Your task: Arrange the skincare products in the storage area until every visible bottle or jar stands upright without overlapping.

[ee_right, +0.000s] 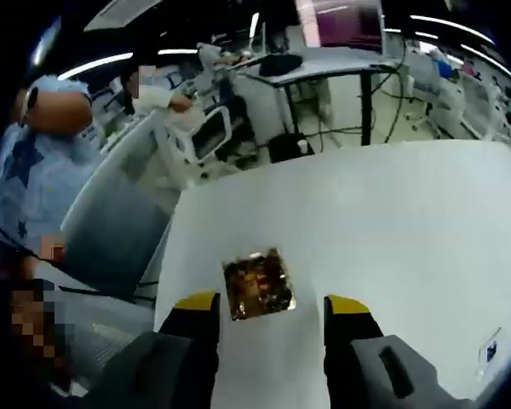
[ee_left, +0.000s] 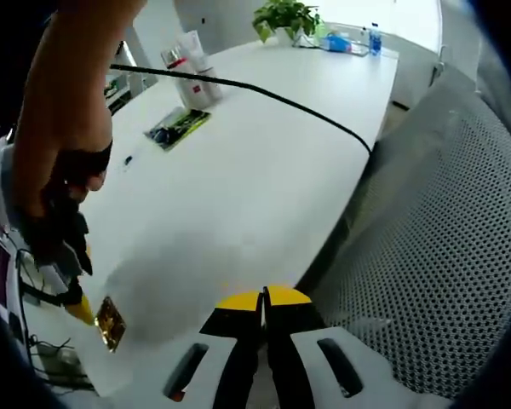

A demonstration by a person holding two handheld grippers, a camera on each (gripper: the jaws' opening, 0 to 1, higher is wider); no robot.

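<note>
- Your left gripper [ee_left: 262, 308] sits at the near edge of a white table [ee_left: 264, 179], its yellow-tipped jaws pressed together with nothing between them.
- Your right gripper [ee_right: 272, 305] has its jaws spread wide. A small gold packet [ee_right: 257, 284] lies between the tips, and neither jaw seems to be touching it, though contact is hard to judge.
- In the left gripper view, the same packet [ee_left: 109, 322] shows at the lower left, just under your right hand [ee_left: 68, 183] and that gripper's yellow tip.
- The skincare tubes [ee_left: 190, 72] stand in a small cluster at the far side of the table, well apart from both grippers. Beside them lies a flat green and black sachet [ee_left: 177, 128].
- A black cable [ee_left: 264, 95] runs across the table past the tubes.
- A grey mesh chair [ee_left: 447, 247] stands to the right of the table edge.
- Risk: the packet is thin and flat, so closing on it may push it along the smooth top instead of lifting it.
- Risk: the packet lies near the table edge, so a nudge could send it off.
- Risk: reaching for the tubes, your arm or gripper could snag the cable and tip them over.
- Risk: the tubes stand close together, so gripping one may knock its neighbour.
</note>
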